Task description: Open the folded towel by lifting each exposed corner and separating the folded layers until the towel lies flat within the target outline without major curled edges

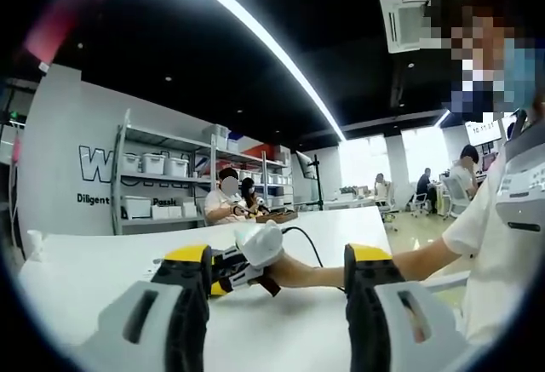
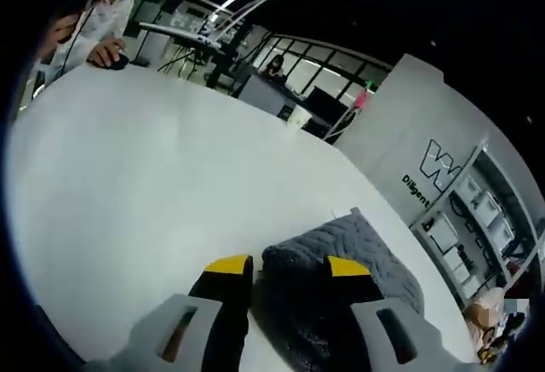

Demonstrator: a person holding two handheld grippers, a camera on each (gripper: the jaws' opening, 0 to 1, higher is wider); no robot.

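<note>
Lying folded on one white table (image 2: 128,185), a single grey towel (image 2: 349,261) sits between the right gripper's (image 2: 289,268) parted jaws, unpinched; the left gripper (image 1: 277,266) gapes empty.

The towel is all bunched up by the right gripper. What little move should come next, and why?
Probably close the right gripper on the towel's near fold and lift it a little. The grey quilted towel lies folded on the white table, its rolled edge sits between the open yellow-tipped jaws, and nothing is gripped yet. The left gripper is open, away from the cloth.
</note>
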